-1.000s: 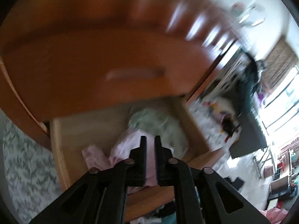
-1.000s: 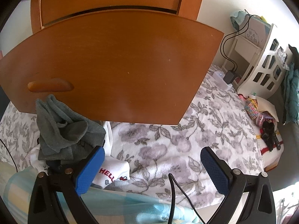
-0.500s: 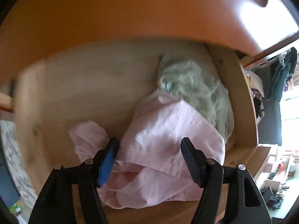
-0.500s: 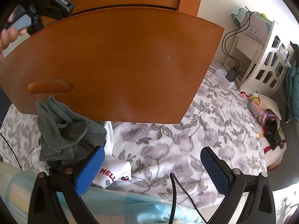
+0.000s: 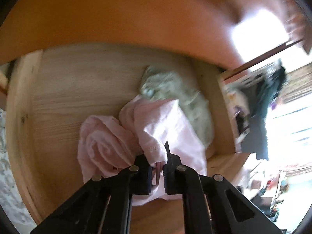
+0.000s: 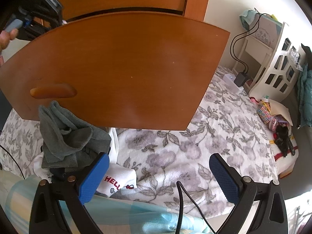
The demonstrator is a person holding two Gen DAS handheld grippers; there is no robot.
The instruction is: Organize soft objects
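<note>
The pink cloth (image 5: pixel 165 128) lies bunched in the open drawer (image 5: pixel 64 89), on its pale wooden floor toward the near right corner. I have my left gripper (image 5: pixel 157 167) pinching a hemmed fold of this cloth: the jaws are pressed almost together, with pink fabric between them and draped over the left finger. A rolled part of the same cloth sits just left of the pinch. A green cloth (image 5: pixel 175 89) lies behind the pink one, touching it and resting against the drawer's right wall. The left half of the drawer floor is bare wood. The orange-brown dresser front rises above the drawer. In the right wrist view, my right gripper (image 6: pixel 159 177) stands spread wide, blue pads (image 6: pixel 93 177) apart, with nothing between them. It hangs over a floral blanket (image 6: pixel 195 146). The drawer front (image 6: pixel 124 68), with its wooden handle (image 6: pixel 53 93), fills the upper middle of this view. A grey garment (image 6: pixel 66 136) is heaped just below the handle, beside the left pad. A white garment (image 6: pixel 119 181) with red lettering lies under it on the blanket. A black cable (image 6: pixel 185 197) crosses the blanket between the fingers.
</note>
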